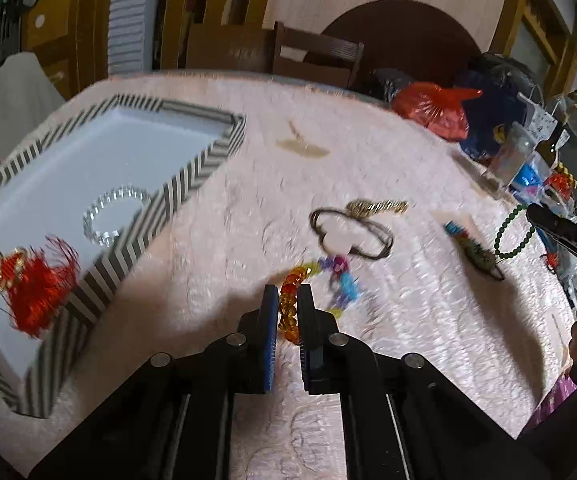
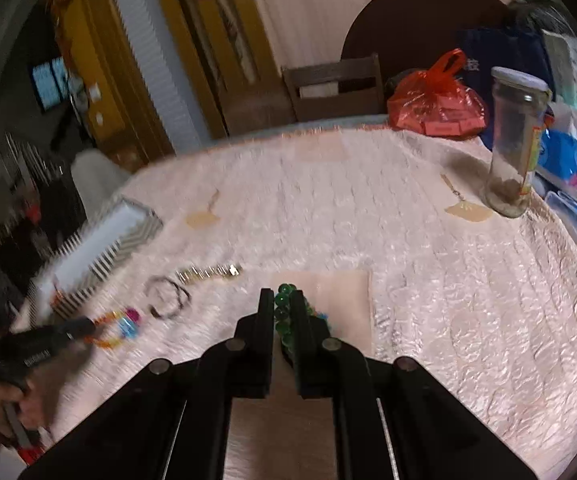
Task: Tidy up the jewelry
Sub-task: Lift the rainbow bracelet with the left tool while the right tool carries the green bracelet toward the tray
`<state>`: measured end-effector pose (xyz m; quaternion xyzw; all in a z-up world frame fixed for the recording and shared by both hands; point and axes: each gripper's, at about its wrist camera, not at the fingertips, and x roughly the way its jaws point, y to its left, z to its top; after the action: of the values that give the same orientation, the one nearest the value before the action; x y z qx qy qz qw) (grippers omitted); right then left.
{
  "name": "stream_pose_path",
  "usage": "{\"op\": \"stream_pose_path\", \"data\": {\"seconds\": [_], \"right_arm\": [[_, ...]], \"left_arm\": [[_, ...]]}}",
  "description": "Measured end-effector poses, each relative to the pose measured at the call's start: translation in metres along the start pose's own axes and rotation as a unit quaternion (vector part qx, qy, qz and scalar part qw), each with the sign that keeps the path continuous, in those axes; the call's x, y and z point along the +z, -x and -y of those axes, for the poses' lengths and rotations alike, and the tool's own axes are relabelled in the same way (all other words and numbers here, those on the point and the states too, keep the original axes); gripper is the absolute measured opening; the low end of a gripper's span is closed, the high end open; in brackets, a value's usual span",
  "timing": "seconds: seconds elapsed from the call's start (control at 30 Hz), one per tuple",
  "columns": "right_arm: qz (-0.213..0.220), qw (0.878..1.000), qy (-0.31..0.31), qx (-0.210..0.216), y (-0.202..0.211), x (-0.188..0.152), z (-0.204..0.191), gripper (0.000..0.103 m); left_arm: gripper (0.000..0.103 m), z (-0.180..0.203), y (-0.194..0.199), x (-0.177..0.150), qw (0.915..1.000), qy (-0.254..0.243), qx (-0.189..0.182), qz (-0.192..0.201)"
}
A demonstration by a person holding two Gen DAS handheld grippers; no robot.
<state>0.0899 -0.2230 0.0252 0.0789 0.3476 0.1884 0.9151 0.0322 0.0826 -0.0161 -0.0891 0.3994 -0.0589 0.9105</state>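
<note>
With the left gripper [image 1: 287, 300] clenched on the multicolour bracelet [image 1: 320, 280] and the right gripper [image 2: 281, 300] clenched on the green beads [image 2: 284, 312], both over the cloth [image 1: 248, 208], either loose loop could swing, snag or slip before reaching the tray [image 1: 192, 176].

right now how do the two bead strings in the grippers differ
The left gripper is shut on the multicolored bead bracelet, orange through purple and blue. The right gripper is shut on the green bead string, all one color. Both are strings of round beads, pinched between closed fingers above the pink tablecloth.
</note>
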Motion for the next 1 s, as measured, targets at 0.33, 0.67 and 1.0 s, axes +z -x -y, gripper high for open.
{"op": "stream_pose_path", "data": {"seconds": [0.33, 0.67, 1.0], "right_arm": [[0.054, 0.996, -0.057, 0.046, 0.033, 0.010, 0.004, 0.008], [0.033, 0.999, -0.007, 0.008, 0.021, 0.010, -0.028, 0.007], [0.018, 0.999, 0.020, 0.019, 0.001, 0.017, -0.068, 0.008]], "left_arm": [[0.021, 0.008, 0.026, 0.014, 0.9995, -0.010, 0.001, 0.029], [0.021, -0.003, 0.050, 0.029, 0.9982, -0.014, -0.002, 0.058], [0.021, -0.020, 0.071, 0.043, 0.9968, -0.005, -0.015, 0.078]]}}
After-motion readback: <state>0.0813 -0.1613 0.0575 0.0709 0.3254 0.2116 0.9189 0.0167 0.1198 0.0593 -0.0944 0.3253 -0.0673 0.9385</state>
